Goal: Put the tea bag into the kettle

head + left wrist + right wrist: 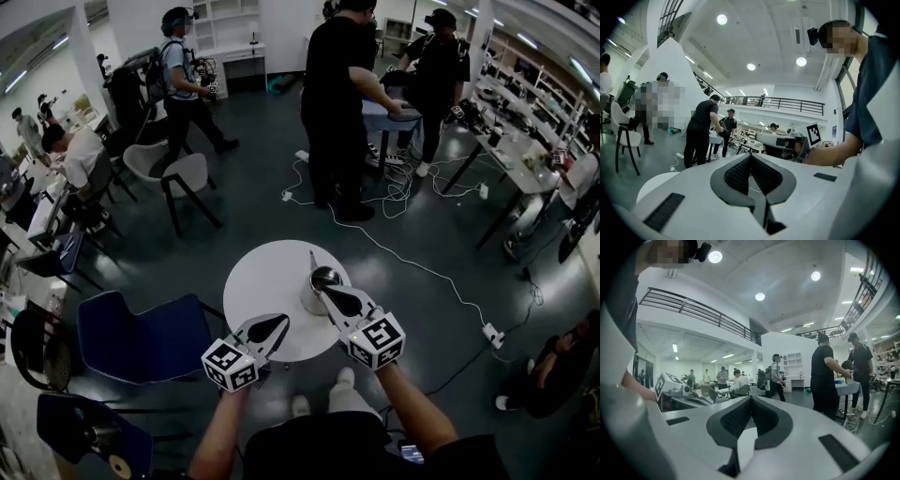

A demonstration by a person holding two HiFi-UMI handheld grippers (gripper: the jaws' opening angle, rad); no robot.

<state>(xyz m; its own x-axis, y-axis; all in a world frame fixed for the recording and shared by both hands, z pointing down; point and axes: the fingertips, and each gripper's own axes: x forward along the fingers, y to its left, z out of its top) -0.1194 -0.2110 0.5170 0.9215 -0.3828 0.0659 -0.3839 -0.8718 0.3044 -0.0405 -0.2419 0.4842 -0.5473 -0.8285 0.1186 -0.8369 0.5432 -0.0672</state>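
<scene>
Holding: left forearm [228, 427] and right forearm [412, 403] reach forward, a pair of tongs in each hand.
marker cubes: one white cube at the back of each pair, left cube [230, 366] and right cube [377, 339], their faces printed with black-and-white square code patterns.
left tongs [283, 321]: smooth white plastic shell and leaf-shaped dark pads [733, 174] with a fine ribbed grain. The jaws are together at the tips with nothing clamped.
right tongs [326, 291]: same build, jaws together. A pale strip shows in the slot under the pads; I cannot tell whether it is table or paper.
table [262, 281]: round, plain white, lying under both tips.
kettle [324, 277]: shiny metal dome over a paler rounded body, standing on the table right at the tips of the right tongs and beside the left tongs. Its inside cannot be seen.
tea bag: cannot be made out in any view.
blue chair [141, 337]: padded seat on a dark frame, left of the left tongs.
floor [253, 206]: dark and glossy, with a white cable [412, 262] trailing to a power strip [492, 335] right of the right tongs.
people [337, 103]: in dark clothes, standing at a bench well beyond the kettle.
railing [787, 101]: dark metal along a balcony, far ahead of the left tongs.
</scene>
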